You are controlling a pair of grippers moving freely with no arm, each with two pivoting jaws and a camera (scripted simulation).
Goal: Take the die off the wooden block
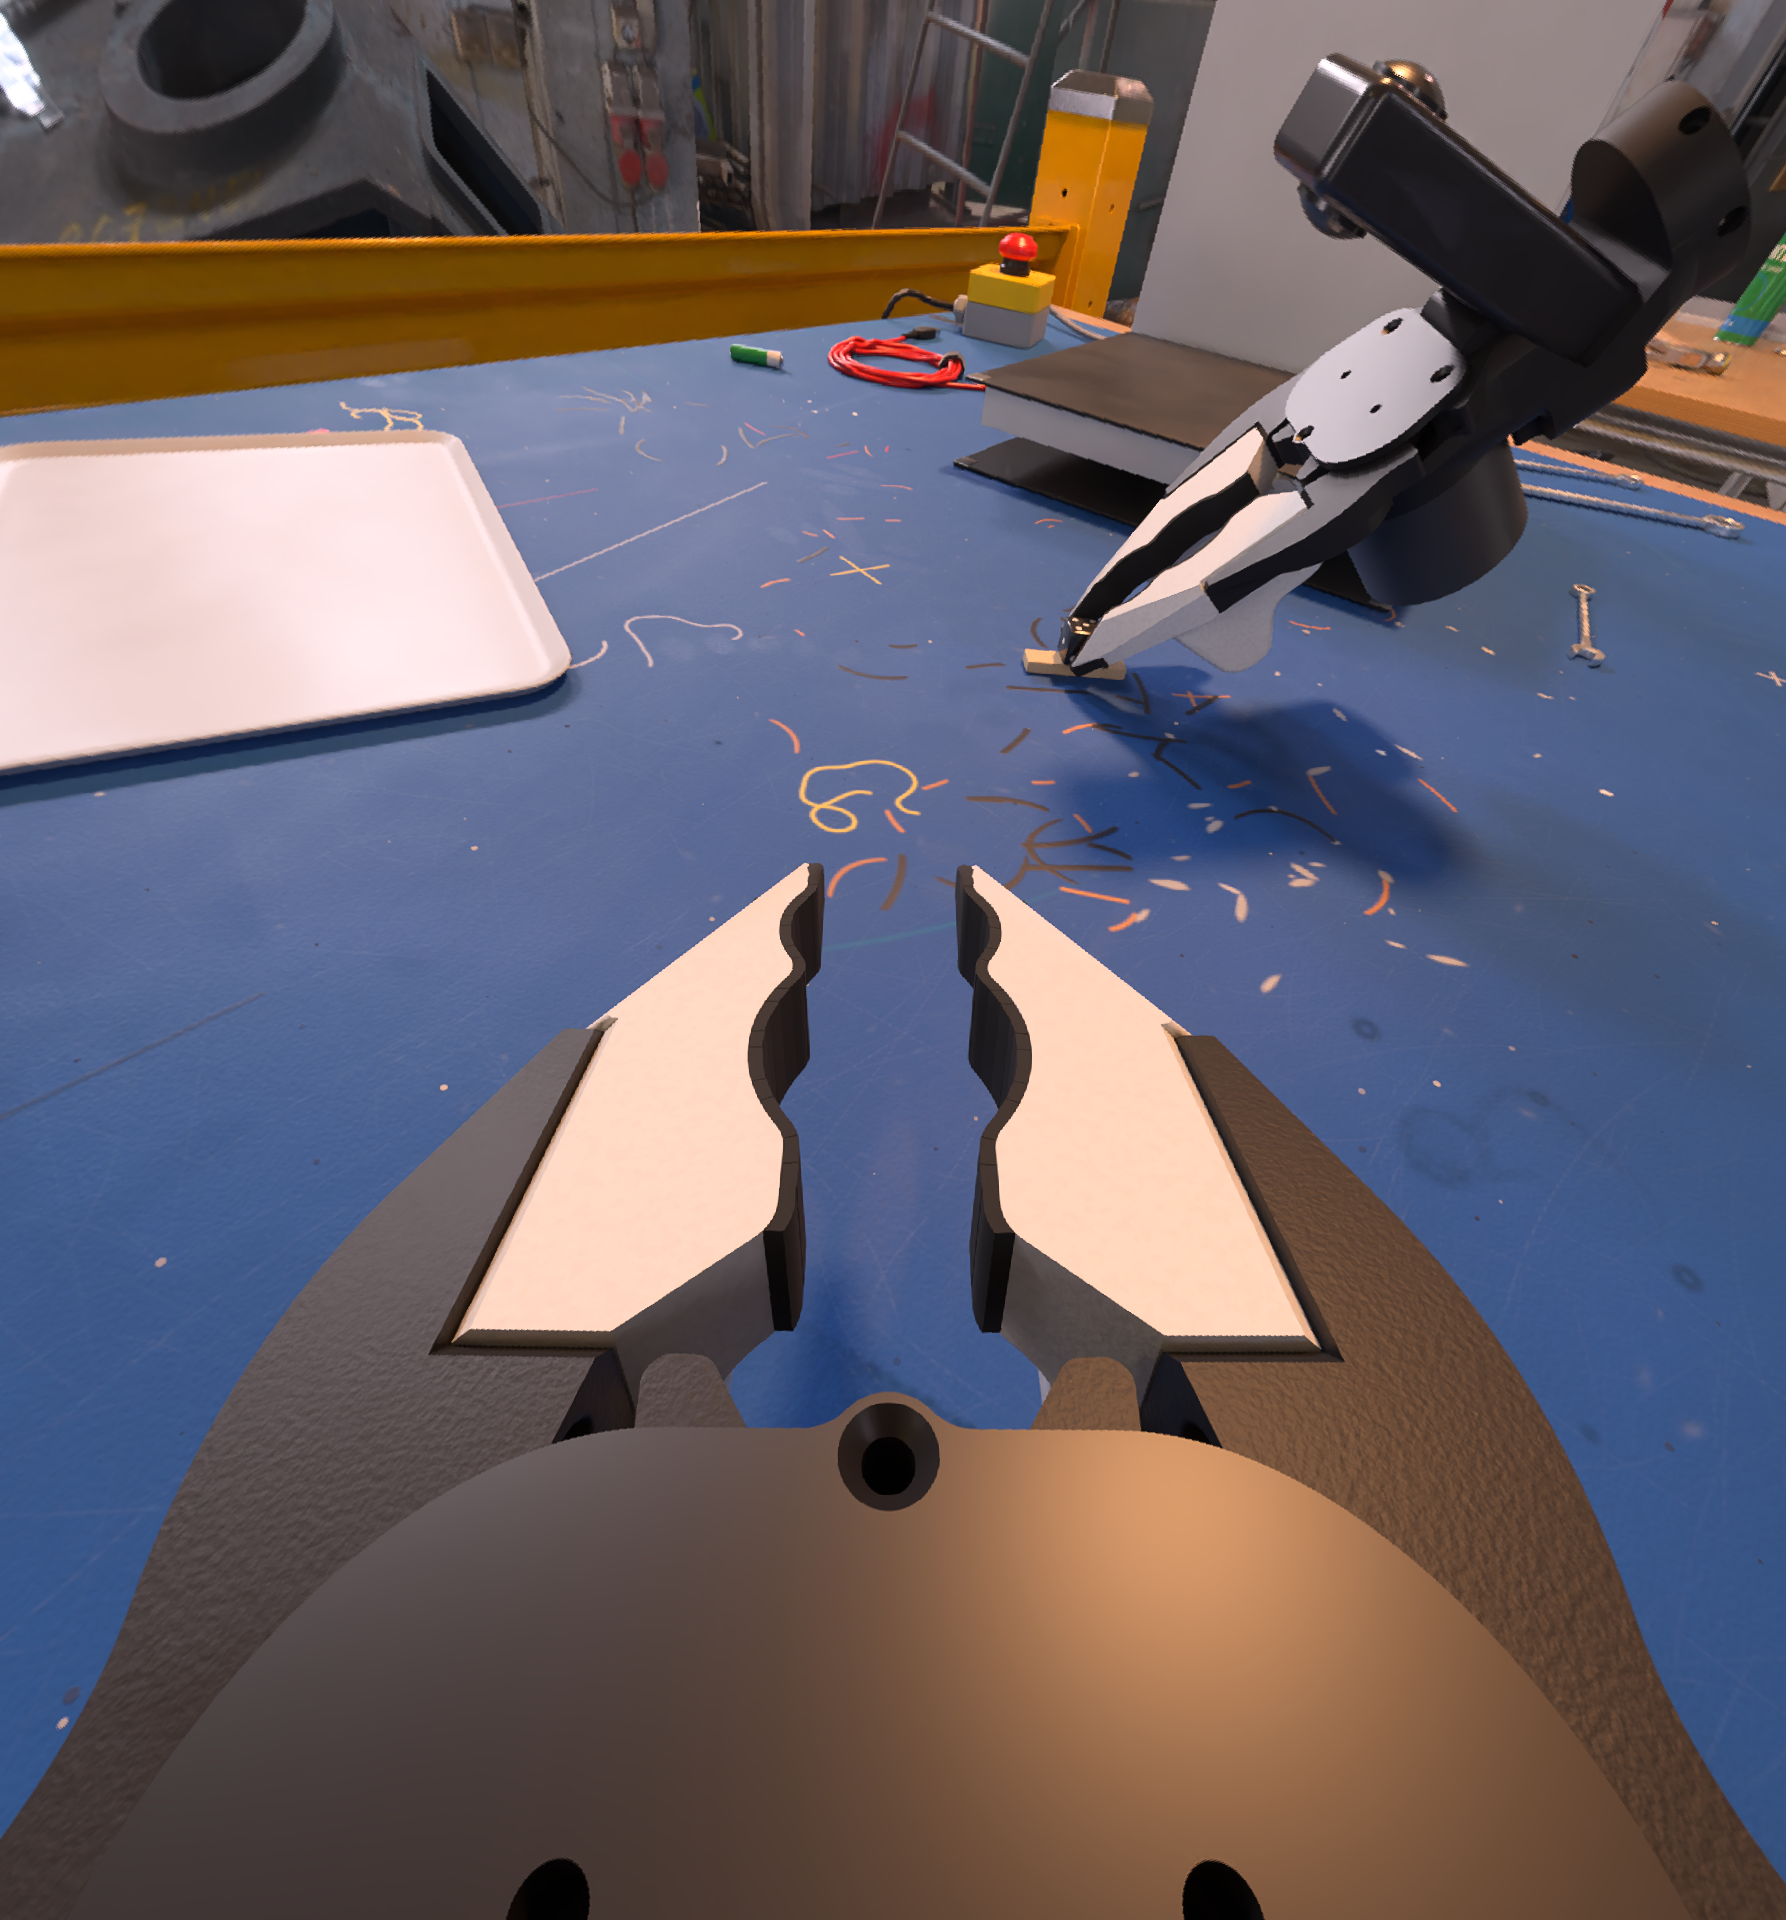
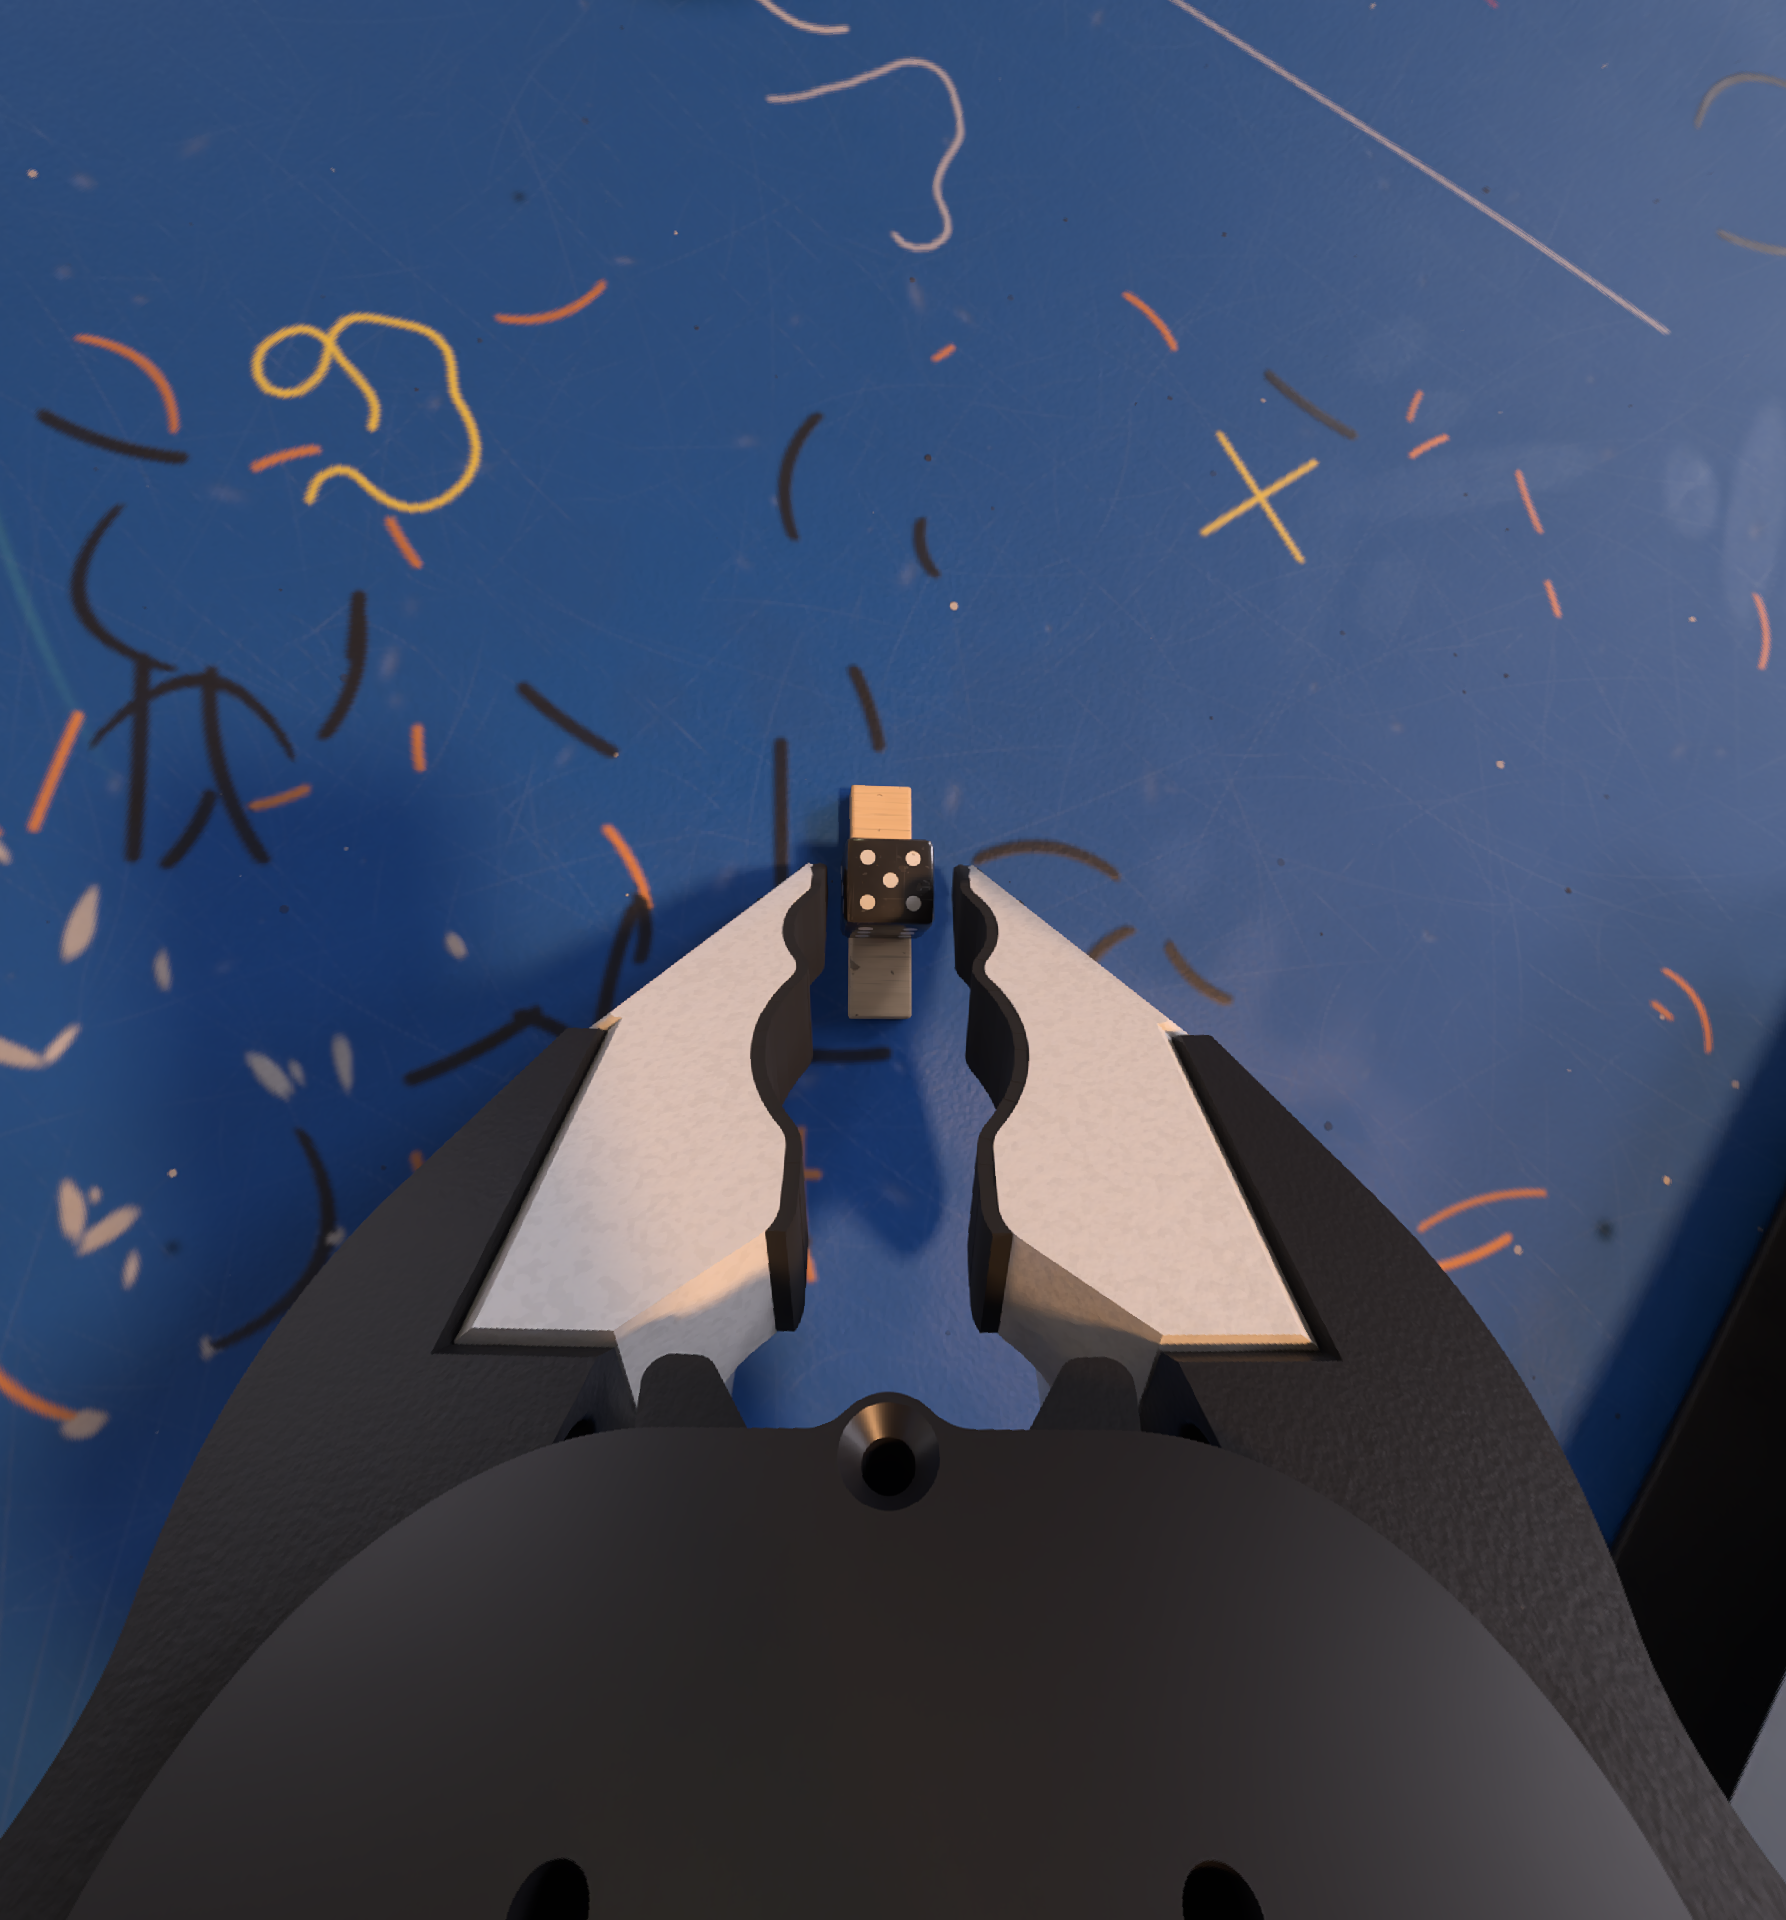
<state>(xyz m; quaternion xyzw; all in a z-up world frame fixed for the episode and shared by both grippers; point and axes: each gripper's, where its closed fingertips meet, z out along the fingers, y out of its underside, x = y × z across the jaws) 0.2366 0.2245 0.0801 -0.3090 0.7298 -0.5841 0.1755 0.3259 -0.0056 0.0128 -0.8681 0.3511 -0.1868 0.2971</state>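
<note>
A small black die [image 2: 889, 883] with white pips sits on the middle of a thin pale wooden block [image 2: 881, 812] lying flat on the blue table. My right gripper [image 2: 889, 883] is open, its two fingertips on either side of the die with small gaps, not touching. In the left wrist view the right gripper [image 1: 1076, 649] slants down onto the block [image 1: 1043, 661], and the die [image 1: 1080, 628] shows dark between its tips. My left gripper [image 1: 889, 883] is open and empty, hovering above the table well in front of the block.
A white tray [image 1: 224, 582] lies at the left. A grey slab with a black top [image 1: 1107, 400] stands behind the block. A red cable [image 1: 894, 362], a green marker [image 1: 756, 356], a yellow button box [image 1: 1011, 289] and a spanner [image 1: 1585, 621] lie farther off. A yellow rail [image 1: 453, 281] bounds the far edge.
</note>
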